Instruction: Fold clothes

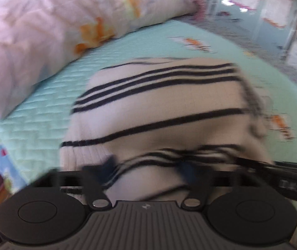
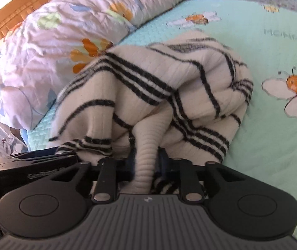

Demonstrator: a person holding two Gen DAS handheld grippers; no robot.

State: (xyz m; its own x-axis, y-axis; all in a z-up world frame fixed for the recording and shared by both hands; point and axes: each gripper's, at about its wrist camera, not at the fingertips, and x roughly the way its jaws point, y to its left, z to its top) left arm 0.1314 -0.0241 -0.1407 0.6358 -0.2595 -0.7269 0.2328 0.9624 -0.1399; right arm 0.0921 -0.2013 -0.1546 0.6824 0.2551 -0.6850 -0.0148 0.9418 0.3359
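- Two tongs on striped sweater (image 2: 148,95), bunched on bed (image 2: 263,48) beside duvet (image 2: 50,48).
- Right tongs (image 2: 146,166) pinch ribbed cuff; left tongs (image 1: 146,166) half-closed around cloth, grip blurred.
- Lift evenly, spread flat before folding.

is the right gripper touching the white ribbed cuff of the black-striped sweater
Touching. The right wrist view shows the right gripper closed on the ribbed cuff, pinched between both fingers.

mint bee-print bed cover (image 2: 273,48) bears striped sweater (image 2: 148,87), seemingly a floral pillow (image 2: 54,41).
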